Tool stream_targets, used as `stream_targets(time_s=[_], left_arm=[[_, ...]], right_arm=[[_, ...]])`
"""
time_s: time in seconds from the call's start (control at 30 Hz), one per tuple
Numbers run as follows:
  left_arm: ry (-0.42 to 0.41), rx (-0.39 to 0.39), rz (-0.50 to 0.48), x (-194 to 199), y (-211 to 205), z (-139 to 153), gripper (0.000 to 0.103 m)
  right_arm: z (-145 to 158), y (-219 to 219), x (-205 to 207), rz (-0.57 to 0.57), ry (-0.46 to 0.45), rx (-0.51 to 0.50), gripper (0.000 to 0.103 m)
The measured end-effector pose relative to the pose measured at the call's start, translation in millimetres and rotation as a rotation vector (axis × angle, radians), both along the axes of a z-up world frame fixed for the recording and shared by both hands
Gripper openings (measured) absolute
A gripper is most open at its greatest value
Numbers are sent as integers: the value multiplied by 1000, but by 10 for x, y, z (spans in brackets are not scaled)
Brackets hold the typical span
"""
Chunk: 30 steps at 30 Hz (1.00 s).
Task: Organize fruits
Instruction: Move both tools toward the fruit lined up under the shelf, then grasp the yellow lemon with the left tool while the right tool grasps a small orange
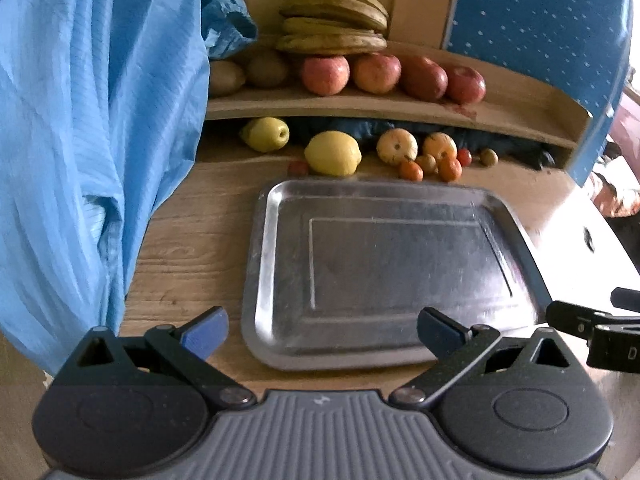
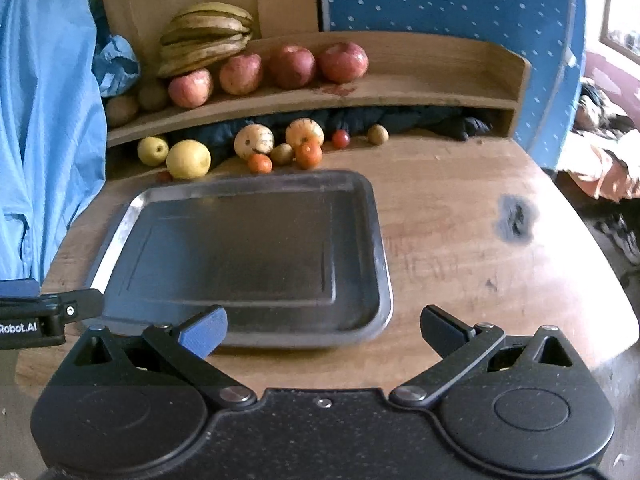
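My left gripper (image 1: 322, 332) and right gripper (image 2: 324, 330): both wide apart, empty | lemon (image 1: 333, 153): firm, smooth, likely slippery; I grip mid-body | tray (image 1: 256, 280): bare.

Wooden worktop (image 2: 460, 240) bearing a metal tray (image 2: 380, 264), with lemon (image 2: 188, 159) and small fruits (image 2: 308, 155) behind; shelf (image 2: 400, 94) carrying apples (image 2: 292, 66), bananas (image 2: 204, 36).

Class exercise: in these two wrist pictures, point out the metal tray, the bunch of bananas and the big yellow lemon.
metal tray (image 1: 262, 264): left wrist view, on its bare left rim.
bunch of bananas (image 1: 334, 20): left wrist view, on the middle of the stacked bunch.
lemon (image 2: 188, 159): right wrist view, on the centre of its skin.
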<state>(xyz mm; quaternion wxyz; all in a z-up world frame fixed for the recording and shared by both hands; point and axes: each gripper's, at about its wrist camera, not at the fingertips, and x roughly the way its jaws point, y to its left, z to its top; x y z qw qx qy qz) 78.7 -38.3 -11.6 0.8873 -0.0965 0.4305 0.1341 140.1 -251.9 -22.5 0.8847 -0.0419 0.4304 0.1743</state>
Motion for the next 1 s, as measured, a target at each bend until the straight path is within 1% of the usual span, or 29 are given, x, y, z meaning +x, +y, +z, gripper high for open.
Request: stream_targets(time_s=[0.2,0.3,0.43,0.57,0.77,1.0], left_arm=[[-22,-7,67,248,-117,17,103],[-19,-7,93,365,-186,25,103],[-1,13,136,488,-271,51,103],[27,58,157,556,-339,107,103],[49,75,186,563,-256,192,103],[64,85,191,650,15,240,103]], right_arm=[[71,-79,329,89,-36,3,103],[98,-126,496,124,-53,3,102],[118,-213,692,171,-67,9,102],[123,-270,817,205,-76,29,103],[135,-216,911,236,-76,65,103],[136,-19,952,260,-71,78,103]])
